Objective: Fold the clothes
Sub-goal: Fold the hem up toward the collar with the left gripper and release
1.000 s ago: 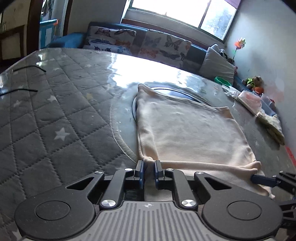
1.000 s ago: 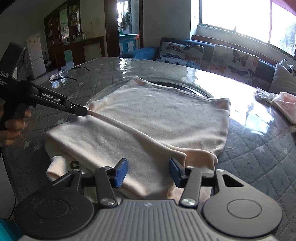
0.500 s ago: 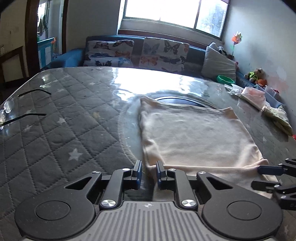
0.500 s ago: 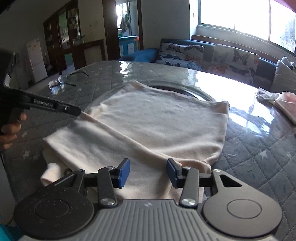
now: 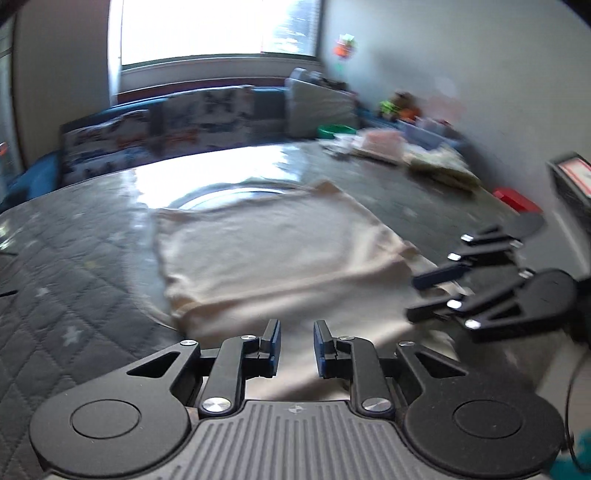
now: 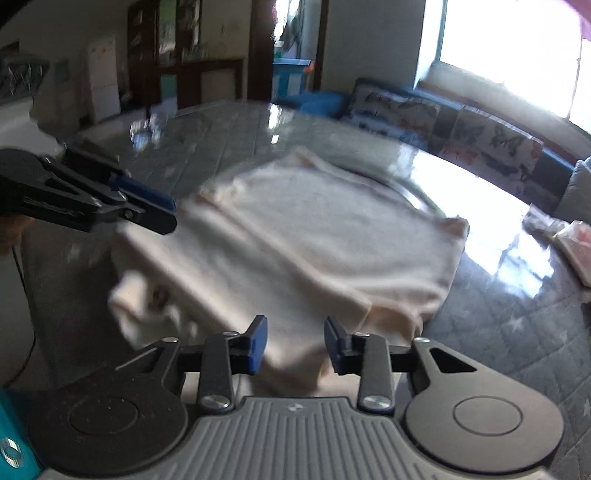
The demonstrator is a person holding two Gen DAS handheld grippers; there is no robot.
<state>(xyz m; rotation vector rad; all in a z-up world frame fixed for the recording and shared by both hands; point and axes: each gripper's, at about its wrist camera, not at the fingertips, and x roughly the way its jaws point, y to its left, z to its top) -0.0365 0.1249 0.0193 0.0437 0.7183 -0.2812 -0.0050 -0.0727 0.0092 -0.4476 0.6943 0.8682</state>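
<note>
Left tongs [image 5: 294, 345] stand narrow, opening, holding nothing; right tongs [image 6: 295, 343] close, pads apart above cream garment [image 6: 314, 236]; quilted glossy worktop [image 5: 74, 288]; sofa [image 6: 461, 122] at one o'clock; window [image 5: 207, 29] at twelve.

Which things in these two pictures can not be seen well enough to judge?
- Right wrist view: the dark mark on the cream garment near its left corner is blurred, unreadable.
- Left wrist view: the pile at the table's far right is smeared by motion.
- Both views: garment's near edge hidden behind the left gripper and right gripper.
</note>
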